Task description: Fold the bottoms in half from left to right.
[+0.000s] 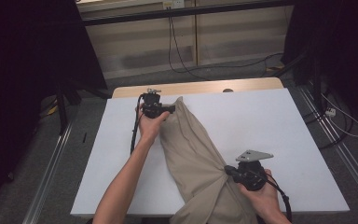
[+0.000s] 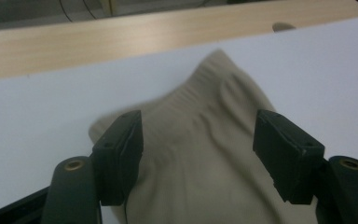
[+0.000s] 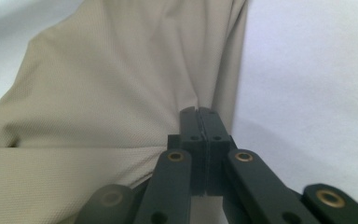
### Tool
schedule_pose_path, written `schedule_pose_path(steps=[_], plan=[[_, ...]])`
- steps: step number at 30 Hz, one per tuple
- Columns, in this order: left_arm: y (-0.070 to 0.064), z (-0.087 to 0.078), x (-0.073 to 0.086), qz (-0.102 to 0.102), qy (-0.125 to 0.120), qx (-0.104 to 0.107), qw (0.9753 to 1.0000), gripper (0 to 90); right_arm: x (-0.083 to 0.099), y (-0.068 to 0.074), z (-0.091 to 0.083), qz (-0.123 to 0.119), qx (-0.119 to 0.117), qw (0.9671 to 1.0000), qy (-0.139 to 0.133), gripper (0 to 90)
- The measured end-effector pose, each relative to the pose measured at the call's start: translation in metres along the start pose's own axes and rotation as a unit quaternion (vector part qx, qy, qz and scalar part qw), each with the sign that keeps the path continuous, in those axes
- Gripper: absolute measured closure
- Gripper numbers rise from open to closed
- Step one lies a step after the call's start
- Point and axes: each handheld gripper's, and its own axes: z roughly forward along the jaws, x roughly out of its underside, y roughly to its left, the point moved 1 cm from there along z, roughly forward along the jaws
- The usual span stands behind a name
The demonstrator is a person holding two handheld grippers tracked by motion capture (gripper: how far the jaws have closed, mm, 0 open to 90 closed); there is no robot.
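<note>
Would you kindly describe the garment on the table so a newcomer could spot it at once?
On the white table, between the two hands, a beige garment runs diagonally from far left toward the near edge. It is the sole cloth there, with a ribbed band at its far end.

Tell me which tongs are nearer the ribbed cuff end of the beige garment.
Left. The left tongs sit open right over the ribbed cuff at the far end. The right tongs are shut on the beige garment near the table's front edge, well down from the cuff.

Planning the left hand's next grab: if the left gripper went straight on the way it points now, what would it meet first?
Probably the beige garment's ribbed waistband, lying between and just beyond the left gripper's open jaws; past it comes the white table cover. Depth is hard to judge.
</note>
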Motion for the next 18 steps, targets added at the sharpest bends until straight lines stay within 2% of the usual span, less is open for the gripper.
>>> schedule_pose_path(steps=[2, 3, 4, 6, 8, 9, 10, 11, 12, 13, 14, 15, 17, 18], plan=[[-0.001, -0.004, 0.013, 0.007, 0.006, 0.004, 1.0000, 35.8, 0.001, 0.000, 0.000, 0.000, 0.004, 1.0000, 0.003, 89.9], [-0.001, -0.009, 0.023, 0.010, 0.014, 0.012, 0.9998, 35.9, 0.002, -0.001, -0.001, -0.010, 0.015, 0.9998, 0.009, 89.8], [-0.001, -0.009, 0.023, 0.010, 0.014, 0.012, 0.9998, 35.9, 0.002, -0.001, -0.001, -0.010, 0.015, 0.9998, 0.009, 89.8], [-0.006, -0.019, 0.035, 0.014, 0.013, 0.026, 0.9995, 35.1, 0.005, -0.004, -0.003, -0.019, 0.027, 0.9993, 0.018, 88.7], [-0.008, -0.023, 0.039, 0.020, 0.013, 0.026, 0.9994, 34.3, 0.006, -0.004, -0.004, -0.014, 0.028, 0.9994, 0.018, 87.8], [-0.014, -0.031, 0.046, 0.033, 0.020, 0.031, 0.9988, 32.3, 0.007, -0.004, -0.008, -0.013, 0.035, 0.9992, 0.013, 80.6], [-0.014, -0.031, 0.046, 0.033, 0.020, 0.031, 0.9988, 31.5, 0.007, -0.004, -0.008, -0.013, 0.035, 0.9992, 0.013, 80.6], [-0.020, -0.037, 0.051, 0.041, 0.018, 0.042, 0.9981, 31.5, 0.007, -0.003, -0.010, -0.016, 0.037, 0.9991, 0.011, 76.2], [-0.030, -0.048, 0.063, 0.049, 0.012, 0.059, 0.9970, 31.4, 0.005, 0.001, -0.018, -0.007, 0.032, 0.9994, -0.007, 76.3], [-0.035, -0.053, 0.069, 0.056, 0.015, 0.065, 0.9962, 31.4, 0.006, 0.003, -0.023, -0.007, 0.023, 0.9996, -0.013, 76.3], [-0.035, -0.053, 0.069, 0.056, 0.015, 0.065, 0.9962, 31.4, 0.006, 0.003, -0.023, -0.007, 0.023, 0.9996, -0.013, 76.3], [-0.039, -0.058, 0.074, 0.061, 0.021, 0.072, 0.9953, 31.3, 0.010, 0.013, -0.029, -0.008, -0.007, 0.9999, -0.012, 76.5], [-0.048, -0.068, 0.084, 0.065, 0.021, 0.086, 0.9940, 31.1, 0.013, 0.018, -0.031, -0.015, -0.016, 0.9998, -0.006, 76.5], [-0.052, -0.074, 0.088, 0.071, 0.021, 0.086, 0.9935, 29.6, 0.023, 0.028, -0.032, -0.015, -0.037, 0.9992, 0.008, 73.2]])
